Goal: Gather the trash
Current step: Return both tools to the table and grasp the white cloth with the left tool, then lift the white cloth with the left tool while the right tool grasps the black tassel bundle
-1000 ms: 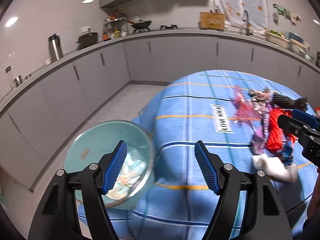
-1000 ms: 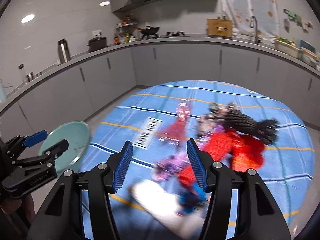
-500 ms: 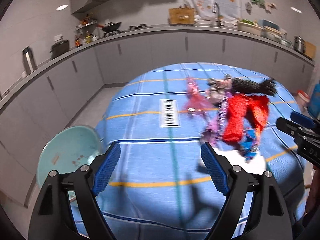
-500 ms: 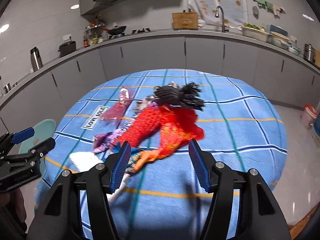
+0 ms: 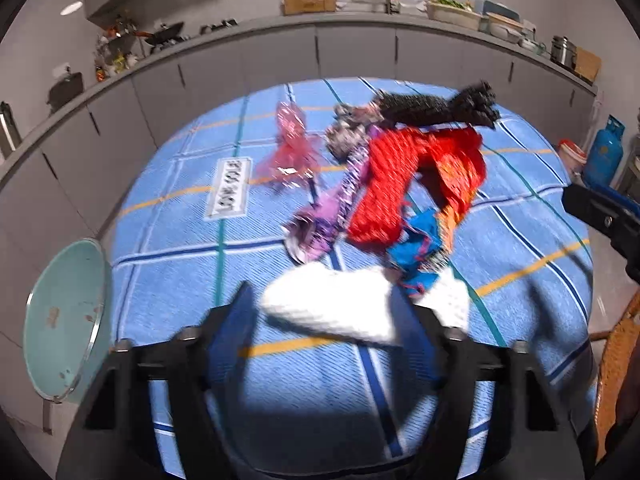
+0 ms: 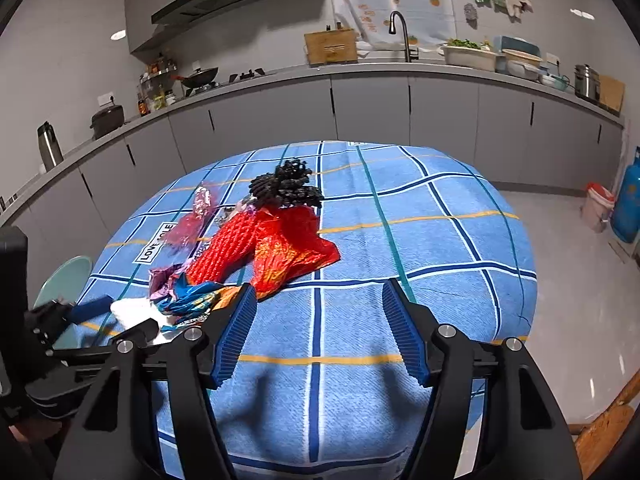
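On the round tabletop (image 6: pixel 440 248), covered in a blue checked cloth, the trash (image 6: pixel 256 248) lay heaped left of centre in the right wrist view: a red net, an orange-red wrapper (image 6: pixel 296 256), a black net (image 6: pixel 286 188) behind them, a pink wrapper (image 6: pixel 192 220) to the left, purple and blue wrappers (image 6: pixel 188 296) in front, and a white tissue (image 6: pixel 132 310) at the near left.

At the bottom of that view the right gripper (image 6: pixel 320 330) hung over bare cloth just right of the heap, its jaws apart and opening, nothing between them.

From the left wrist view, blurred, the left gripper (image 5: pixel 328 328) sat at the bottom centre with its jaws apart and closing; the white tissue (image 5: pixel 332 308) lay between the fingers, though whether the pads touched it could not be told. Beyond it the red net (image 5: pixel 388 184) and the other wrappers filled the middle of the frame. A pale green bin (image 5: pixel 64 320) stood off the tabletop's edge at lower left. The right gripper's tip showed at the right edge.
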Available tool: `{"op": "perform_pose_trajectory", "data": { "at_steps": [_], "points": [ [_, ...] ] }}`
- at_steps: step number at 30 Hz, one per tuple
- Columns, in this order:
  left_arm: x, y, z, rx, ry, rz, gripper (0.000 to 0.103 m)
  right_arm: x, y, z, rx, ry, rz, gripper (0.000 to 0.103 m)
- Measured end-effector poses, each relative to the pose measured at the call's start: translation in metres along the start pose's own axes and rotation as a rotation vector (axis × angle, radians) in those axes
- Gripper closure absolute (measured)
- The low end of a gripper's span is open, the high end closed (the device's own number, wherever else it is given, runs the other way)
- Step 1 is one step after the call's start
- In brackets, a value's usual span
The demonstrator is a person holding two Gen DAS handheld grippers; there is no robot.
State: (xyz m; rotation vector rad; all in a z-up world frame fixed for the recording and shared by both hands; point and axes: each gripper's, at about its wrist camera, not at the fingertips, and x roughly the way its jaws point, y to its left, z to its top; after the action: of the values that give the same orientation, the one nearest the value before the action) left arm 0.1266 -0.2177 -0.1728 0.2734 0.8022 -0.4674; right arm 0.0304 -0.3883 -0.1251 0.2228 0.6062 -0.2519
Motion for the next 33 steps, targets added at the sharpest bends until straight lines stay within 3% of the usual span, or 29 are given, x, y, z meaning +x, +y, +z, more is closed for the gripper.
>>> {"op": "perform_pose_trajectory", "data": {
  "at_steps": [1, 3, 5, 8, 13, 20, 25, 33],
  "points": [
    [0.001, -0.002, 0.0, 0.005, -0.001, 0.004, 0.044, 0.001, 0.0, -0.001, 0.002, 0.001, 0.002, 0.037],
    [0.001, -0.003, 0.0, 0.013, 0.003, -0.007, 0.056, 0.001, -0.001, -0.002, 0.003, 0.002, 0.005, 0.036],
    [-0.001, -0.002, 0.001, 0.019, -0.004, -0.007, 0.074, 0.003, -0.001, -0.002, 0.005, 0.006, 0.01, 0.036],
    [-0.003, 0.0, 0.002, 0.027, -0.005, -0.018, 0.083, 0.005, 0.001, -0.003, 0.008, 0.008, 0.012, 0.035],
    [-0.017, 0.003, 0.004, 0.03, -0.026, -0.036, 0.085, 0.006, 0.004, -0.001, 0.005, 0.006, 0.012, 0.035],
    [-0.061, 0.02, 0.019, 0.02, -0.141, -0.007, 0.085, 0.014, 0.009, 0.015, -0.013, -0.013, 0.01, 0.035],
    [-0.079, 0.03, 0.027, 0.004, -0.177, -0.01, 0.085, 0.022, 0.016, 0.03, -0.032, -0.033, 0.013, 0.035],
    [-0.082, 0.055, 0.035, -0.008, -0.22, 0.094, 0.085, 0.044, 0.021, 0.052, -0.054, -0.045, -0.004, 0.033]
  ]
}}
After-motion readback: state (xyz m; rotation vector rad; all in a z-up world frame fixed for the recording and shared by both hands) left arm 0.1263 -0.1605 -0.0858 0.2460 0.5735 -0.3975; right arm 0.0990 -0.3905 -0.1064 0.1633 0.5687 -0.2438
